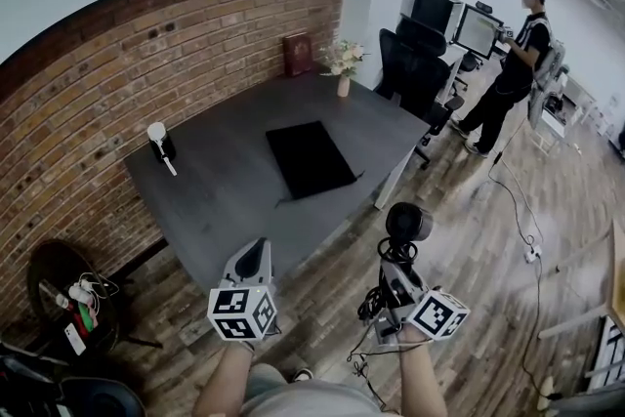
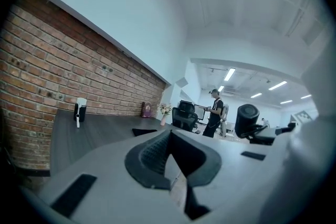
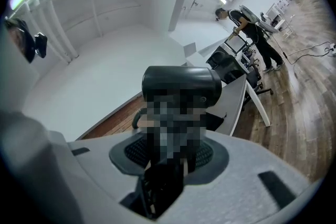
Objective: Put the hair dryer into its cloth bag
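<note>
The black cloth bag (image 1: 309, 157) is lying flat near the middle of the dark desk (image 1: 225, 200), with nothing on it. The hair dryer (image 1: 408, 222) is hanging off the desk's near right corner, over the wooden floor (image 1: 469, 239), and the right gripper (image 1: 395, 271) is holding it by the handle. The right gripper view is showing what the head view cannot: the fingers are gripping the handle from both sides, roughly half open, with the dryer's round black head standing upright above them. Its dark cord (image 1: 374, 310) is dangling under the gripper, seen only from the head.

The left gripper (image 1: 256, 251) is hovering just over the desk's near edge. Its own view is showing the fingers pressed together with nothing between them. That view is also catching the bag as a thin dark sliver on the desk top (too low an angle to show its shape) and the dryer's head off to the right.

Toward the desk's far left edge, by the brick wall (image 1: 117, 73), a small white-and-black device (image 1: 159, 144) is standing. A vase of flowers (image 1: 343, 63) is sitting at the desk's far corner. Beyond the desk a person (image 1: 513, 63) is standing by some monitors.
</note>
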Demonstrator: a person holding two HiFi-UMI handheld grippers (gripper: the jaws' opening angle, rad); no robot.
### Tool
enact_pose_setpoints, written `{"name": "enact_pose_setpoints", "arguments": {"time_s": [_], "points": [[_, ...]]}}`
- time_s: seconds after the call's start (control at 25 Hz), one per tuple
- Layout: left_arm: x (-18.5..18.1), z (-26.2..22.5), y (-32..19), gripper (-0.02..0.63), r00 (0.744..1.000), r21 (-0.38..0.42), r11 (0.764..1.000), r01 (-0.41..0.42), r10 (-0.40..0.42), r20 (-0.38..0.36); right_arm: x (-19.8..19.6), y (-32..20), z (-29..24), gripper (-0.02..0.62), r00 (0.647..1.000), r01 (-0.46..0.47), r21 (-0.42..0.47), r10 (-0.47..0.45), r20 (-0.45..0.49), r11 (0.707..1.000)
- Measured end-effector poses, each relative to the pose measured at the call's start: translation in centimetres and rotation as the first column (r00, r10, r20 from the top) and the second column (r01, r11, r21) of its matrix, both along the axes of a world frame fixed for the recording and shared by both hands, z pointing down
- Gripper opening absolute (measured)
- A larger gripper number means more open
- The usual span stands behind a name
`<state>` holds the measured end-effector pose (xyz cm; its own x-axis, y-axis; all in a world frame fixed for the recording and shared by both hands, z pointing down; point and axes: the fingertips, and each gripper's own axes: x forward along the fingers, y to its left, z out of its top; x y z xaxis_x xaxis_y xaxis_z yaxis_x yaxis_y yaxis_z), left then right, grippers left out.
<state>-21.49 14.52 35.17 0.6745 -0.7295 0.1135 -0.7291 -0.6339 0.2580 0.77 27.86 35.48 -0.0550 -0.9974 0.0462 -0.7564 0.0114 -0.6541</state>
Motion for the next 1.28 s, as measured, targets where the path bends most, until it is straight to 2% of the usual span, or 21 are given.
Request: {"name": "enact_pose_setpoints", "arguments": {"time_s": [0.32, 0.6, 1.0, 1.28], "points": [[1.6, 1.0, -1.1, 0.006, 0.999, -0.004, 1.000, 0.011, -0.011, 0.046, 2.4, -1.9, 1.1, 0.158, 0.999, 0.004, 0.021, -0.005, 0.040, 1.000], [4.4, 1.2, -3.9, 0.006, 0.999, 0.013, 1.000, -0.015, 0.014, 0.048, 4.6, -4.0, 2.6, 0.158, 0.998, -0.017, 0.013, 0.016, 0.056, 1.000], [12.3, 2.5, -13.0, 0.006, 0.999, -0.024, 0.999, -0.046, 0.046, 0.018, 10.2, -12.4, 3.0, 0.158, 1.000, -0.003, -0.019, 0.004, 0.030, 1.000], [17.0, 2.5, -20.9, 0.006, 1.000, -0.039, 0.999, -0.023, 0.024, 0.016, 16.0, -19.7, 3.8, 0.158, 1.000, 0.007, -0.076, -0.007, -0.001, 0.997]]}}
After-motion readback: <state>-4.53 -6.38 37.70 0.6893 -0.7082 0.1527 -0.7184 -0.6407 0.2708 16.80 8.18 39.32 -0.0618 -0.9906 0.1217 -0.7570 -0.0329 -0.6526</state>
